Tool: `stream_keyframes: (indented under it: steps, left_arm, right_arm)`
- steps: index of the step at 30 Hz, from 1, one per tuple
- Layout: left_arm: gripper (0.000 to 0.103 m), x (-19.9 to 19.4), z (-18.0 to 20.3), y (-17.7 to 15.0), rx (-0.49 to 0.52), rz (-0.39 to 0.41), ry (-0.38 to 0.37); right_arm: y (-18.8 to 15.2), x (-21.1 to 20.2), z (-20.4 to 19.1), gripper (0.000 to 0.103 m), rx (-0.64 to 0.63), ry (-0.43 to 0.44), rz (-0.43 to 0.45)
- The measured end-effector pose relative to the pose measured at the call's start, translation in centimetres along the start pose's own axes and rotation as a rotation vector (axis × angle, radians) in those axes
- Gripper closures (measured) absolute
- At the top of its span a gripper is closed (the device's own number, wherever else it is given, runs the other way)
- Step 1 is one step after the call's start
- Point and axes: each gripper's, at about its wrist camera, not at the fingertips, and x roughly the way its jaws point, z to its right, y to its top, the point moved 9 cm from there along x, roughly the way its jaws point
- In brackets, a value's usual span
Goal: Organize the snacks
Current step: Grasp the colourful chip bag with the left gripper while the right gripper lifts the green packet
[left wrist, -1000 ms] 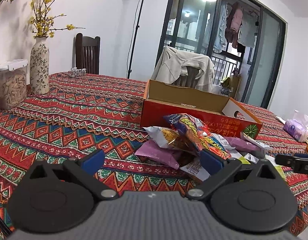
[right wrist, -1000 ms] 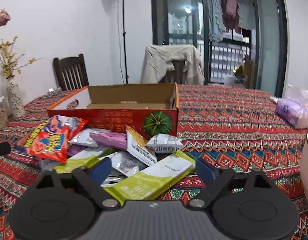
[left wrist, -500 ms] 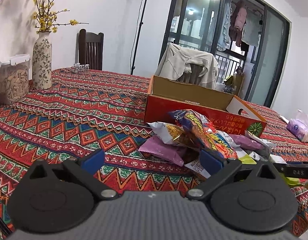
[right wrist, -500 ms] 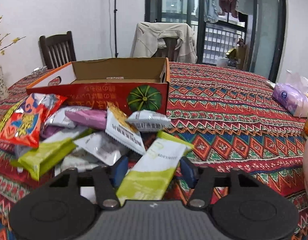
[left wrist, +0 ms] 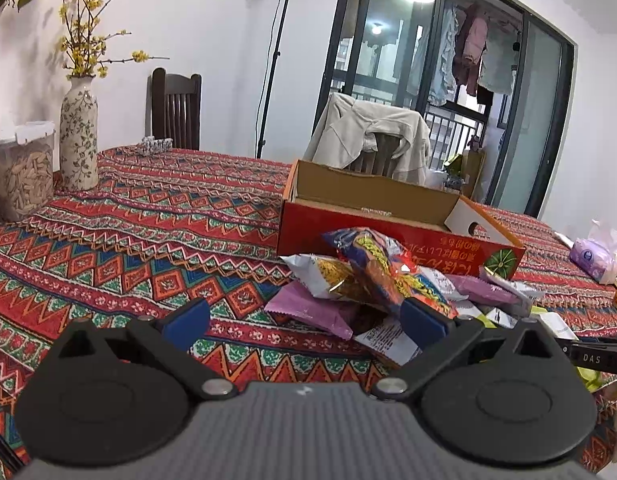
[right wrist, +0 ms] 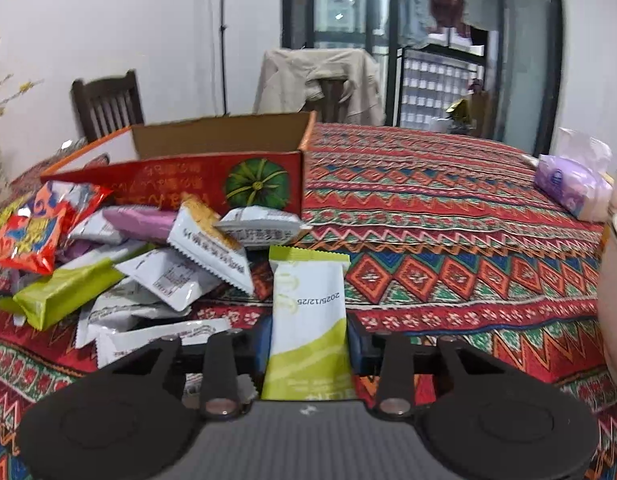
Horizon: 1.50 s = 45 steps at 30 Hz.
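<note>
A heap of snack packets lies on the patterned tablecloth in front of an open red cardboard box. My right gripper is low at the heap's right end. Its jaws are closing, and both blue pads touch the sides of a green and white snack packet that points away from me. In the left wrist view the same heap lies before the box. My left gripper is open just short of the heap, with nothing between its fingers. Its right fingertip is beside a purple packet.
A flowered vase and a clear jar stand at the far left. A purple tissue pack and a white cup sit at the right. A chair draped with a jacket is behind the box.
My right gripper has sunk toward the table and its jaws have come in around the green and white packet, which now lies straight between the pads. The left gripper has stayed put.
</note>
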Motion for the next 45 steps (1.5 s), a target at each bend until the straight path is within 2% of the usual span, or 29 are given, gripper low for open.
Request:
stream_keyframes:
  steps: [6, 12, 19, 22, 26, 29, 37, 39, 45]
  left_arm:
    - [0.000, 0.3, 0.8, 0.9, 0.000, 0.001, 0.002]
    - [0.000, 1.8, 3.7, 2.2, 0.043, -0.017, 0.000]
    - [0.000, 5.9, 7.6, 3.3, 0.169, -0.083, 0.087]
    - [0.000, 7.7, 9.0, 3.3, 0.226, -0.107, 0.145]
    - [0.001, 9.8, 9.4, 2.6, 0.230, -0.156, 0.203]
    - [0.017, 10.7, 9.1, 1.8, 0.214, -0.192, 0.230]
    - [0.032, 10.0, 8.5, 1.1, 0.184, -0.175, 0.215]
    - [0.043, 9.7, 8.6, 1.1, 0.198, -0.160, 0.199]
    - [0.048, 8.4, 8.4, 1.4, 0.180, -0.131, 0.147]
  right_arm:
    - [0.7, -1.7, 0.8, 0.067, 0.029, 0.023, 0.068]
    - [2.4, -2.5, 0.6, 0.067, 0.021, 0.039, 0.126]
    - [3.4, -2.4, 0.3, 0.067, 0.028, 0.071, 0.157]
    - [3.4, -2.3, 0.1, 0.067, 0.025, 0.083, 0.159]
    - [3.6, -2.1, 0.2, 0.067, 0.025, 0.094, 0.163]
    - [3.7, -1.9, 0.3, 0.067, 0.024, 0.098, 0.165]
    - [3.5, -1.4, 0.2, 0.066, 0.035, 0.119, 0.155]
    - [3.4, -1.3, 0.2, 0.066, 0.036, 0.121, 0.155]
    - [3.6, -1.8, -0.1, 0.066, 0.030, 0.121, 0.164]
